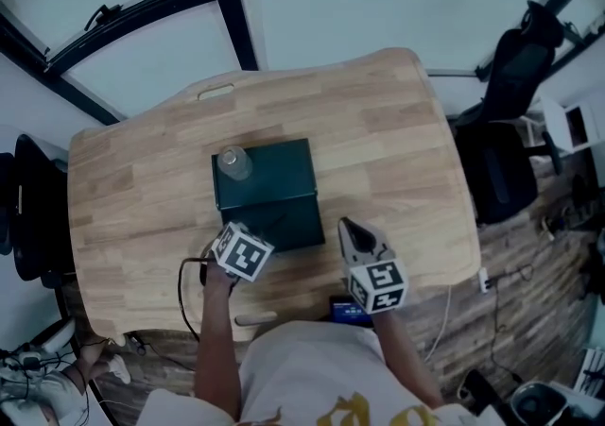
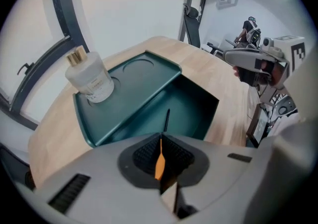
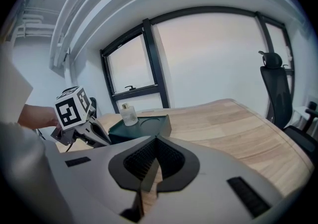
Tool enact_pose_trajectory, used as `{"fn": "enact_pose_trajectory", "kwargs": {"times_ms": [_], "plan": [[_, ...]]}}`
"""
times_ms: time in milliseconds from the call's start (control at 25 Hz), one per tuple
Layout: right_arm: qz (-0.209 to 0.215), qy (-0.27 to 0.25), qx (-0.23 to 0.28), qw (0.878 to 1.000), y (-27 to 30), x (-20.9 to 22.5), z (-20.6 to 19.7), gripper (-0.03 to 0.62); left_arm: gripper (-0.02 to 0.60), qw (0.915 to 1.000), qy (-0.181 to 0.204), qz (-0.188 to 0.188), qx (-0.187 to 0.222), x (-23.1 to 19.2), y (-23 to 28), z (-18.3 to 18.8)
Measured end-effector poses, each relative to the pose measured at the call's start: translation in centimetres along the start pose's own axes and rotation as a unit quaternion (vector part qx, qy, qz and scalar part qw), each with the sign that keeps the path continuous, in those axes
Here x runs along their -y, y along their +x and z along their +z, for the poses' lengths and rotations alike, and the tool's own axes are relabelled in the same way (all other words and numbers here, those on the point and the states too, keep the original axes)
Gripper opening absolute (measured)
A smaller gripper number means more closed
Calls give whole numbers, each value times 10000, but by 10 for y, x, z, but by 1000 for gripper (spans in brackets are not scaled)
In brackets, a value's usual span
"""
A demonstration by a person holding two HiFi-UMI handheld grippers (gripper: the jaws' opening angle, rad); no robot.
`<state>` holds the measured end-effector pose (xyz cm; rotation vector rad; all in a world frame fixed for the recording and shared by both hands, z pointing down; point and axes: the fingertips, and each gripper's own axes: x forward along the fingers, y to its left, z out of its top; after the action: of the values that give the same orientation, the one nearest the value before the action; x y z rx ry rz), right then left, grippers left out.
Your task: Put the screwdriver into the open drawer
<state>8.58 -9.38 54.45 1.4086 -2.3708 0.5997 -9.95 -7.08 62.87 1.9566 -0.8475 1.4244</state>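
Observation:
The dark green drawer box (image 1: pixel 265 172) sits mid-table with its drawer (image 2: pixel 191 110) pulled out toward me. My left gripper (image 2: pixel 160 142) is shut on the screwdriver: a strip of its orange handle (image 2: pixel 159 161) shows between the jaws. Its black shaft (image 2: pixel 166 118) points down into the drawer. In the head view the left gripper (image 1: pixel 250 235) hovers at the drawer's front edge. My right gripper (image 1: pixel 352 233) hangs just right of the drawer, and its jaws (image 3: pixel 150 171) are shut with nothing in them.
A clear bottle (image 1: pixel 233 161) with a gold cap stands on the box's top at the left. The wooden table (image 1: pixel 378 131) has a curved front edge. A black office chair (image 1: pixel 506 65) stands at the right. A black cable (image 1: pixel 182 290) loops at the near-left edge.

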Motion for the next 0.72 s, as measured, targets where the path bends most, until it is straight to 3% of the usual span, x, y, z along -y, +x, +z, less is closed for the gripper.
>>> {"fn": "enact_pose_trajectory", "kwargs": {"times_ms": [40,360,520,720], "plan": [[11,-21,27,10000,-1,-2,2,-2,0,9999,-39,51,92,-1,-3,0],[0,-125,139,9998,-14,-5,6,-2,0,9963,-310,279,747,3,-22,2],[47,-172,225,9996,-20,-12,10,-2,0,9900,-245,581,1260,3,-38,7],[103,-266,330,9990,-27,-21,14,-2,0,9784,-424,664,1914,6,-61,14]]}}
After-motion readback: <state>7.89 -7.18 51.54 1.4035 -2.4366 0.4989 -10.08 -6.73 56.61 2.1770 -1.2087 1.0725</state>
